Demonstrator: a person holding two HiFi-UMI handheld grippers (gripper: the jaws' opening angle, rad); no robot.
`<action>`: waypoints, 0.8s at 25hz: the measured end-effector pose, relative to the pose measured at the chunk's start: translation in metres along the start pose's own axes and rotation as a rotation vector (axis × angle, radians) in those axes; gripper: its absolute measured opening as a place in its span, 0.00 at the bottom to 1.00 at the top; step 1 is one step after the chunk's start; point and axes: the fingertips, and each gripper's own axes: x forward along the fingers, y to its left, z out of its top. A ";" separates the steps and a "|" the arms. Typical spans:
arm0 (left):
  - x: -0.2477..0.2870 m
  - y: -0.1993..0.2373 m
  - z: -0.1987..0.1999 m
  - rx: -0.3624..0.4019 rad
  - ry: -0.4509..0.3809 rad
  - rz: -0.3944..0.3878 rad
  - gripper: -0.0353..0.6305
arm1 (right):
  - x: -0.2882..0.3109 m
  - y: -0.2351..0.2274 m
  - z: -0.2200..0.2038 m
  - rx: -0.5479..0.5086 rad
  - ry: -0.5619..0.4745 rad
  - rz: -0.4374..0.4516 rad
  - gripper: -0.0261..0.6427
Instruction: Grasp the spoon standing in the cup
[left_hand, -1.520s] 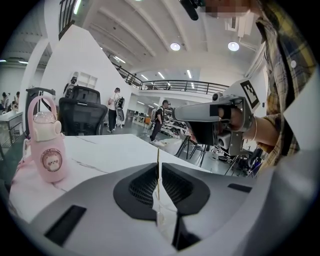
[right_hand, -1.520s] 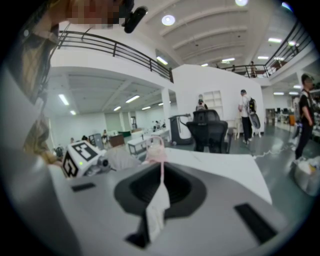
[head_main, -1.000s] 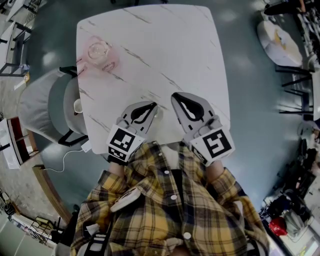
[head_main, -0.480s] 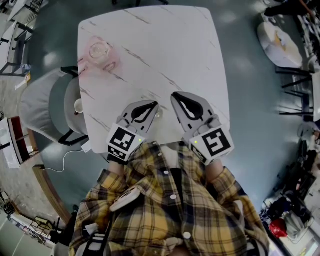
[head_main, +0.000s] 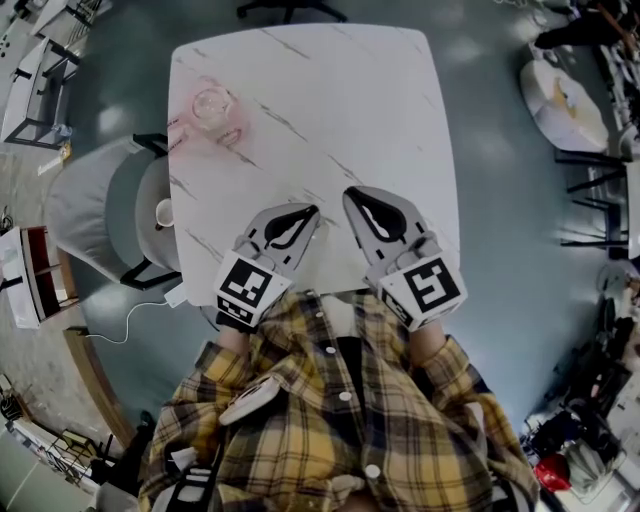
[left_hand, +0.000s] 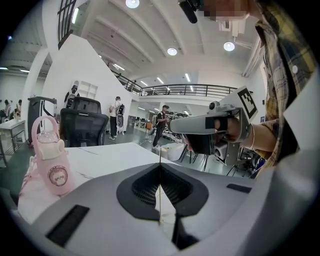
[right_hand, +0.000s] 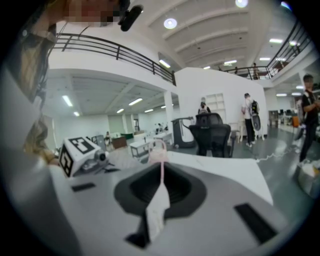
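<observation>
A pink lidded cup (head_main: 213, 108) stands at the far left corner of the white marble table (head_main: 350, 100). It shows again as a pink bottle-like cup (left_hand: 50, 160) with a loop handle at the left of the left gripper view, and small beyond the jaws as the pink cup (right_hand: 157, 150) in the right gripper view. I cannot make out a spoon in any view. My left gripper (head_main: 308, 213) and right gripper (head_main: 352, 194) hover side by side over the table's near edge, far from the cup. Both are shut with nothing between their jaws.
A grey chair (head_main: 100, 215) stands against the table's left side, with a small white cup (head_main: 160, 212) on it. A white cable (head_main: 130, 320) lies on the floor. More chairs and furniture stand to the right (head_main: 590, 180). People stand far off in the hall.
Both grippers stay in the same place, shut. The head view has shifted slightly, so the table and cup sit a little lower and further right.
</observation>
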 end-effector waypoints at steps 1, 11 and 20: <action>-0.001 0.000 0.001 0.002 -0.002 0.004 0.08 | 0.000 0.001 0.001 -0.002 -0.002 0.004 0.09; -0.013 -0.004 0.019 0.015 -0.032 0.052 0.08 | 0.001 0.010 0.016 -0.035 -0.035 0.058 0.09; -0.028 -0.010 0.046 0.026 -0.102 0.105 0.08 | 0.003 0.016 0.033 -0.082 -0.066 0.108 0.09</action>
